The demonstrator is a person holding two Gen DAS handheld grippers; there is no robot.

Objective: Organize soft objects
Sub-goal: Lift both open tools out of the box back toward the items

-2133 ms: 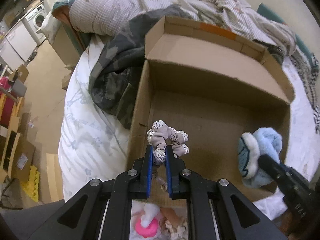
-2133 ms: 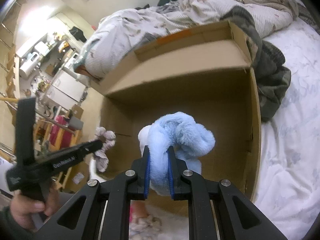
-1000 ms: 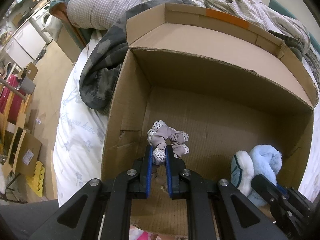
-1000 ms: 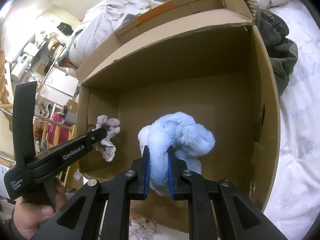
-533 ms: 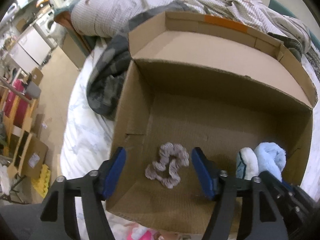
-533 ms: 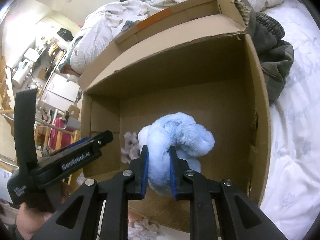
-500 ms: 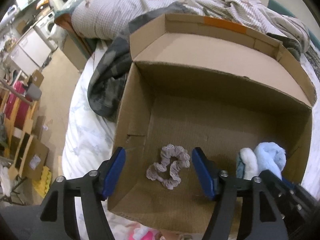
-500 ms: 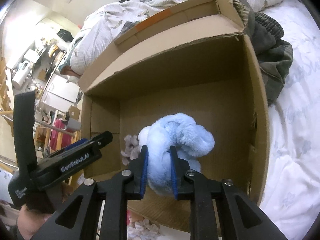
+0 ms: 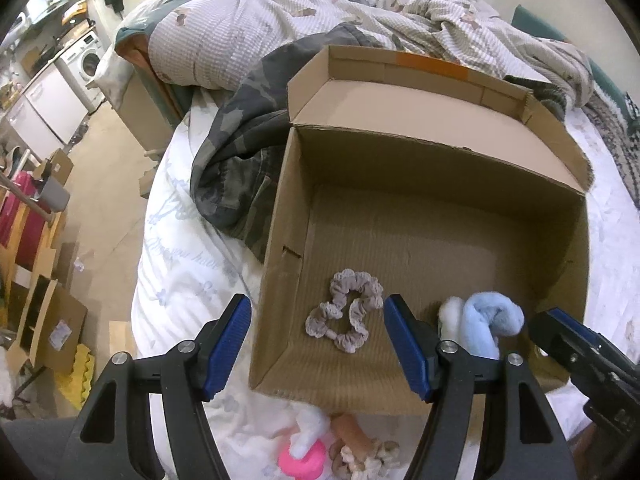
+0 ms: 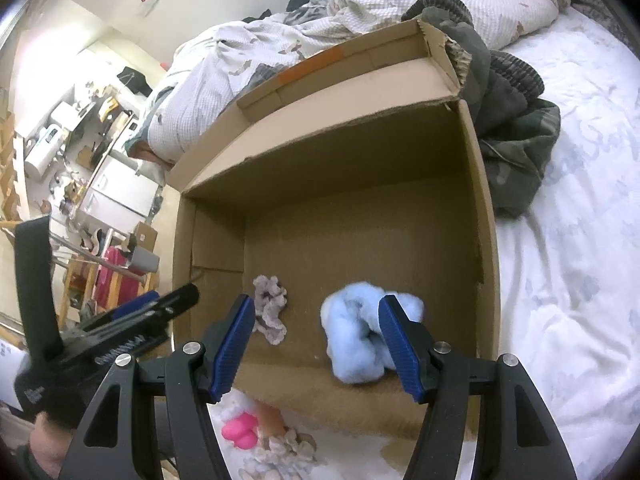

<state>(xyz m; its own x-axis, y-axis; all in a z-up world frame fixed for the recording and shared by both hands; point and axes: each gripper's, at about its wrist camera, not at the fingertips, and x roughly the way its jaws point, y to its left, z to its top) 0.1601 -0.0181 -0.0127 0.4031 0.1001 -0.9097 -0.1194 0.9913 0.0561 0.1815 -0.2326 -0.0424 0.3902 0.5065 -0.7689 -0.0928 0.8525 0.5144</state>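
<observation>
Bed w/ white printed sheet, open cardboard box on it, both grippers empty.

Room to the left is cluttered: washing machine, white cabinets, red item on a wood rack, flat cardboard on the floor. Rumpled duvet heaped at the bed's far edge behind the box; camo garment bunched against the box's left wall. Box flap folded back at the far side. Blue fluffy toy lies on the box floor near the front right corner; grey scrunchie near the front left, the two apart. Left gripper & right gripper both spread wide over the box's front edge, holding nothing. Pink toy & another scrunchie on the sheet just in front of the box.
</observation>
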